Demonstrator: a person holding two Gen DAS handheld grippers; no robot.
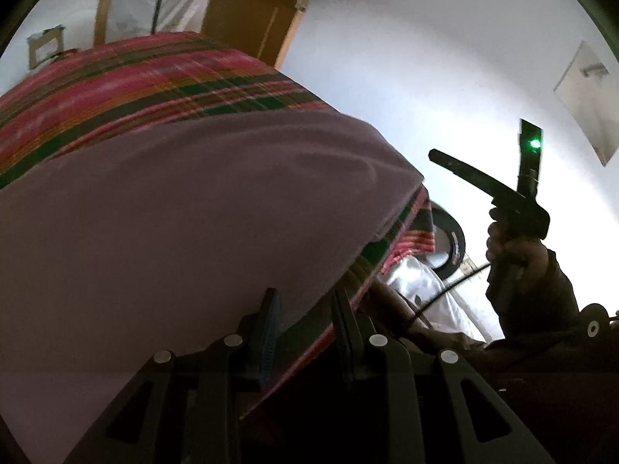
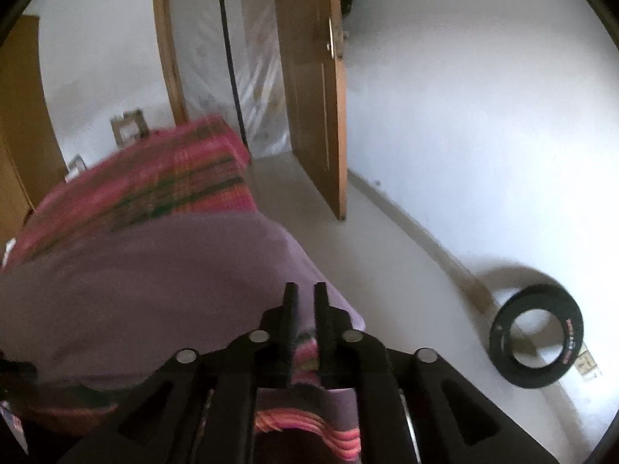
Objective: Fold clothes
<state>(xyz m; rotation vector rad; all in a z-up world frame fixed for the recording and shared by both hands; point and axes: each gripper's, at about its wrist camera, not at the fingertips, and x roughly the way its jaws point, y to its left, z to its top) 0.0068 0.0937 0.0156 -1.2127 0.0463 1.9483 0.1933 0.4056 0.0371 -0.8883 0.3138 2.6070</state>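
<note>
Cloth (image 1: 174, 212), mauve, lies spread over the plaid-covered bed (image 1: 135, 73), its long axis running along the bed's side edge toward the far corner by the door (image 2: 313, 89). Left claw (image 1: 305, 321) sits right at the near edge of the bed, jaws partly apart with the cloth's edge passing between them; whether the pads press it I cannot tell. Right claw (image 2: 305, 309) is near the bed's near right corner, jaws narrowly apart, cloth just beneath and ahead, nothing clamped. In the left view the right claw looks raised off the bed. By my judgement, the left claw is nearer and better placed to take the edge and carry it across.
</note>
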